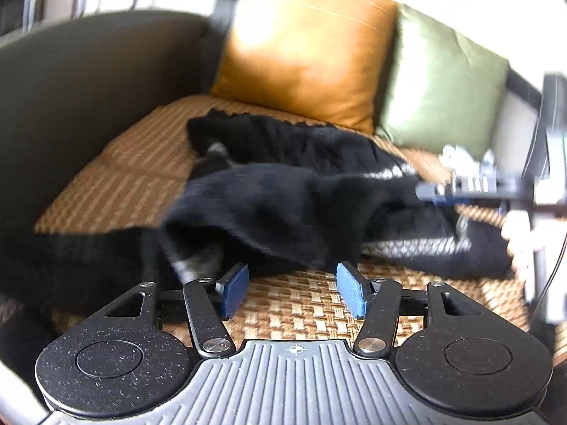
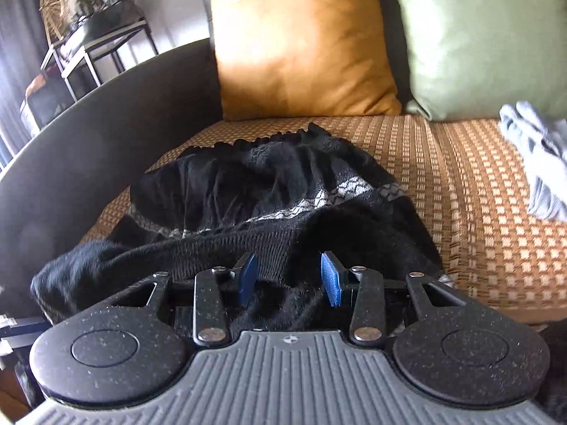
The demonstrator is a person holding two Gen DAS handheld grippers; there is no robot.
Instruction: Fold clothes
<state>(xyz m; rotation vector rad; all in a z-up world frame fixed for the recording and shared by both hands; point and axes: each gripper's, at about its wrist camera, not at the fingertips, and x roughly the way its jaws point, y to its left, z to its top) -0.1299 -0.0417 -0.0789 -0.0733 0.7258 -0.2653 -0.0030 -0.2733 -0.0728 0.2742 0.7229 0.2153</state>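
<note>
Nearest us in the left wrist view, our left gripper (image 1: pixel 292 290) hovers low over the woven seat cover (image 1: pixel 301 311), its blue pads spread wide with nothing between them. Just beyond the pads lies the black knit garment (image 1: pixel 269 194), bunched in a heap across the seat, with one part trailing off toward the sofa arm on the left. At the right edge the right gripper (image 1: pixel 430 191) reaches in level with the cloth; that side is blurred, so we cannot tell from here whether it has a grip. Behind stand the orange cushion (image 1: pixel 304 49) and the green cushion (image 1: pixel 443 85).

In the right wrist view, our right gripper (image 2: pixel 288 278) sits directly over the garment's ribbed hem (image 2: pixel 226 248). The pads are apart, with black knit lying between and under them, not pinched. The garment (image 2: pixel 248 184) spreads away toward the cushions, its pale patterned band (image 2: pixel 340 191) showing across the middle. A light grey garment (image 2: pixel 542 163) lies well apart on the right of the seat.

We judge we are early in the fold: the piece is crumpled, not laid flat. Next we would need to close the right pads on the hem, bring the left forward to a matching edge, and draw the two apart to spread the cloth. Both grippers point forward and slightly downward along the seat.
</note>
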